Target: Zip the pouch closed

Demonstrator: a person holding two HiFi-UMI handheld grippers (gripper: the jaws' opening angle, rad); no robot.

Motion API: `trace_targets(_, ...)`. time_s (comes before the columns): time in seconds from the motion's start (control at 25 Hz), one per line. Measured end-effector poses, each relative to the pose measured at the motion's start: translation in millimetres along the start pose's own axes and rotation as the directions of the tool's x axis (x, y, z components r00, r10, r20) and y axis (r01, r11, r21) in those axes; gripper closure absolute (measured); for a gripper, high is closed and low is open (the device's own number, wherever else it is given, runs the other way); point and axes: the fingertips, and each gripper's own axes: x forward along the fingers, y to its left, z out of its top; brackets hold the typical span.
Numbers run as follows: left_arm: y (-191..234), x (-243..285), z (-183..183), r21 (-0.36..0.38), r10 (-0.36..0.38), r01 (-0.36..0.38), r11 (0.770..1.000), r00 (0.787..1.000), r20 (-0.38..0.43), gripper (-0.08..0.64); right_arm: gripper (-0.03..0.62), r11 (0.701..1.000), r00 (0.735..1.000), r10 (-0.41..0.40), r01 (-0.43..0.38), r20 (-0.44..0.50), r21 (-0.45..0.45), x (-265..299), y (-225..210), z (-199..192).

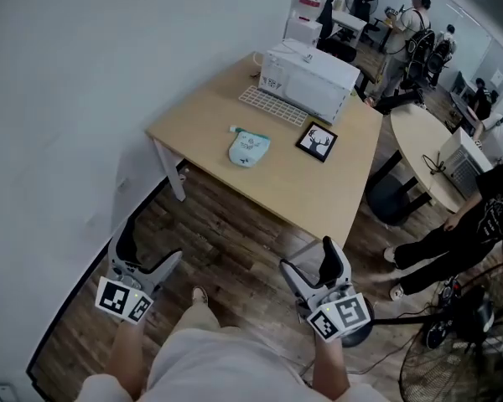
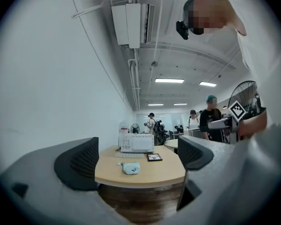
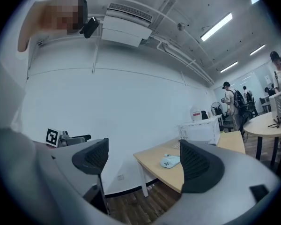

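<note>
Item 1, pouch: pale blue-white, lying flat on the left half of the light wooden table, well in from the near edge. A small tab sticks out at its far-left end. From this distance it cannot be told whether the zip is open or part-closed. Item 2, left gripper: held low beside the person's left thigh, jaws spread wide, nothing between them. Item 3, right gripper: held low on the right just short of the table's near corner, jaws likewise wide and empty. Both grippers look roughly level toward the table with the pouch ahead of them – apparently a ready stance, so the zipping has likely not begun and the approach comes first. The pouch lies alone, touching nothing, which should let 1 gripper pin the fabric while the other takes the pull. Surroundings on the table: a white microwave at the far edge, a flat white keyboard just in front of it, and a black framed picture near the pouch on its right. The table between the pouch and the near edge is bare, so nothing blocks the reach – only the framed picture needs minding. Off the table: a round table and standing people at the right, and a floor fan at the near right.
</note>
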Motion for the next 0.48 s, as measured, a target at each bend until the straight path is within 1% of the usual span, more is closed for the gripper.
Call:
trace_targets(0.08, 6, 10, -9, -0.01, -0.003, 0.002, 1.0, 1.0, -0.013, 0.043, 0.138, 1.0, 1.0, 0.004, -0.004, -0.022, -0.005, 9, -1, -5)
trace_targets(0.2, 19, 39, -27, -0.044, -0.016, 0.015, 0.999, 1.0, -0.026, 0.043, 0.138, 1.0, 0.998, -0.001, 0.001, -0.057, -0.004, 28, -8, -16)
trace_targets(0.32, 34, 84, -48, -0.073, -0.051, 0.048, 0.996, 0.998, -0.031, 0.043, 0.138, 1.0, 0.995, -0.023, 0.023, -0.099, -0.006, 58, -24, -28)
trace_targets(0.4, 52, 117, -59, -0.088, -0.076, 0.073, 0.993, 0.996, -0.034, 0.043, 0.138, 0.999, 0.992, -0.041, 0.04, -0.12, -0.006, 87, -37, -33)
trace_targets(0.48, 74, 151, -65, -0.098, -0.099, 0.096, 0.991, 0.995, -0.033, 0.044, 0.138, 0.998, 0.99, -0.055, 0.055, -0.131, -0.008, 123, -50, -31)
